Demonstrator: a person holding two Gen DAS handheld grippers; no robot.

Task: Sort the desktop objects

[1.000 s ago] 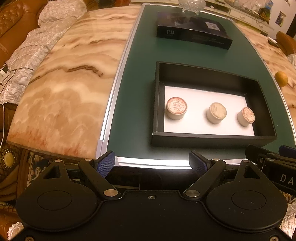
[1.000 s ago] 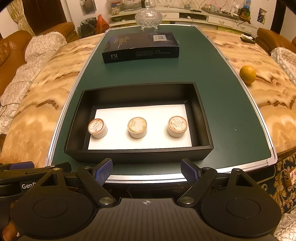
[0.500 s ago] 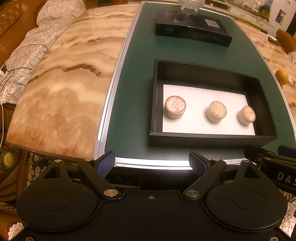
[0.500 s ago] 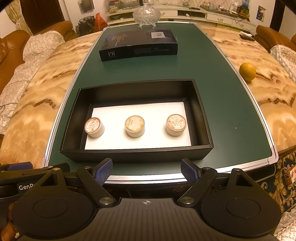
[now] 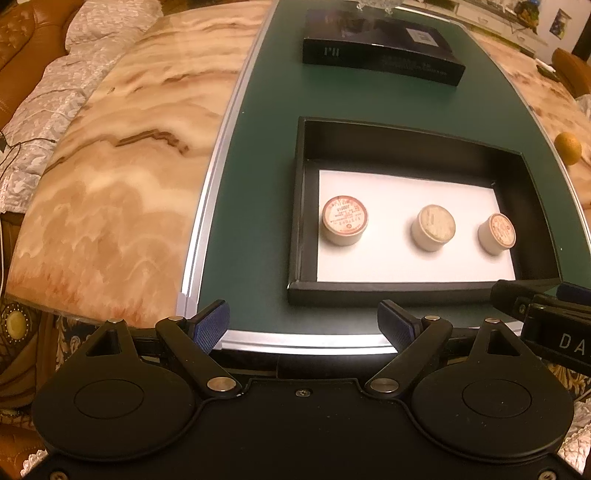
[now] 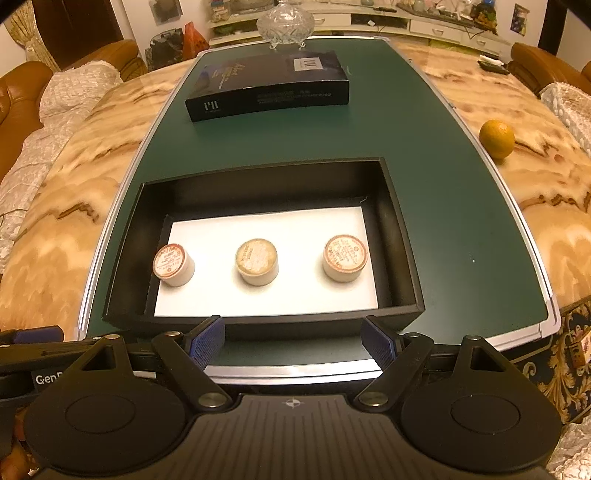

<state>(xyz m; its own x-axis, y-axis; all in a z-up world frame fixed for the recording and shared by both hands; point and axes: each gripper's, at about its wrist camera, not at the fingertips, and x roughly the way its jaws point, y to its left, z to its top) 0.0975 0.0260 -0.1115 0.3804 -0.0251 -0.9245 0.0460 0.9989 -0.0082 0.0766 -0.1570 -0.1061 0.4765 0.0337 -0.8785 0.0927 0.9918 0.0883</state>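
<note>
My left gripper (image 5: 303, 326) and right gripper (image 6: 293, 341) both stand wide, nothing between the blue pads, each poised over the near edge of the worktop (image 6: 443, 229). Just beyond the fingertips lies a shallow black tray (image 6: 400, 229) lined with white card, its long axis running across my view. In it three small round jars stand upright in a row along that axis, well apart: a red-printed one (image 6: 173, 264) toward my left gripper, a pale one (image 6: 256, 260) midway, another red-printed one (image 6: 345, 256) toward my right. Farther out rests a long dark box (image 6: 269, 88), also crosswise but slightly skewed. Beyond it, a cut-glass dish (image 6: 285, 22). The green mat is framed in silver on tan marble; an orange (image 6: 496, 138) sits off to the right. Sofas with lace covers (image 6: 74, 88) flank the scene.
</note>
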